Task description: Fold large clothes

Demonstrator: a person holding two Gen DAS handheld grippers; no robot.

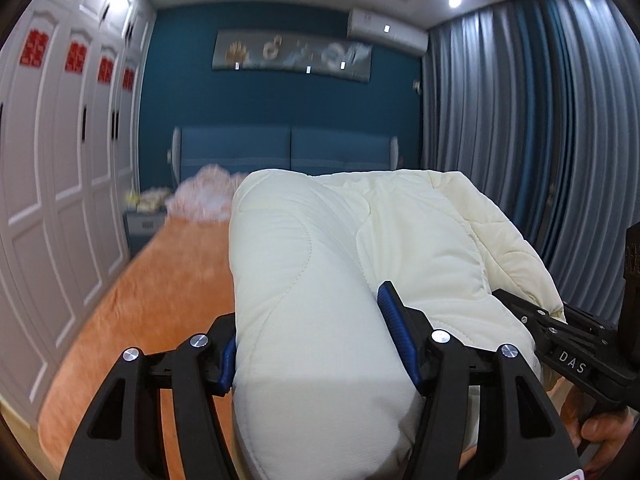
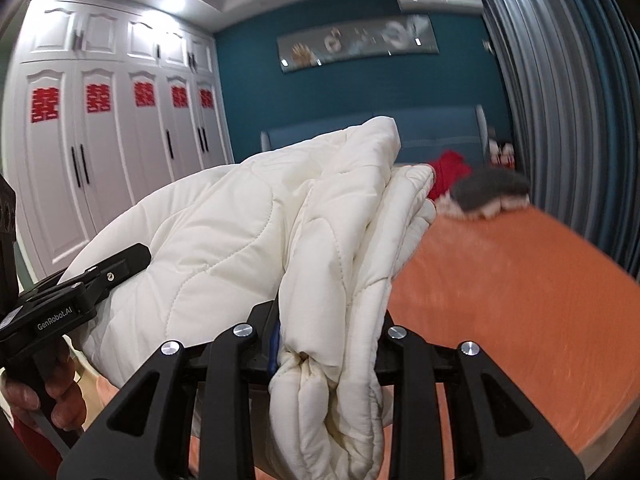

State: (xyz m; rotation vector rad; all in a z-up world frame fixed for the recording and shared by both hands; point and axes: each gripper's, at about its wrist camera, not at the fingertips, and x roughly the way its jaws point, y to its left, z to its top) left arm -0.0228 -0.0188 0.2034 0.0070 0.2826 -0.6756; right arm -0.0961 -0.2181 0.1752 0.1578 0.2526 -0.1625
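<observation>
We note an orange bed [image 1: 160, 292] running from the lower edge of both views up to a blue headboard [image 1: 280, 148] at mid-frame. In the left wrist view the orange surface lies bare along the lower left; in the right wrist view it lies bare across the right half [image 2: 500, 292]. A white wardrobe [image 1: 52, 160] with red paper signs bounds the bed along the left edge of both views, and grey-blue curtains [image 1: 540, 120] bound it on the right.

Toward the headboard we record a pale pink heap [image 1: 200, 196] at centre-left of the left wrist view, and a red item [image 2: 448, 172] beside a grey item [image 2: 492, 190] at upper right of centre in the right wrist view. All three sit well apart from the grippers.

The task's thing, a cream quilted comforter [image 1: 320, 280], fills the centre of both views, bunched and lifted above the bed. The left gripper [image 1: 320, 344] stands fairly wide, both blue pads pressed against a thick roll of the comforter between them. The right gripper [image 2: 328, 332] is narrower, clamped on a gathered bundle of folds [image 2: 332, 360] that hangs down below its fingers. Each gripper shows at the other view's lower outer edge, touching the comforter.
</observation>
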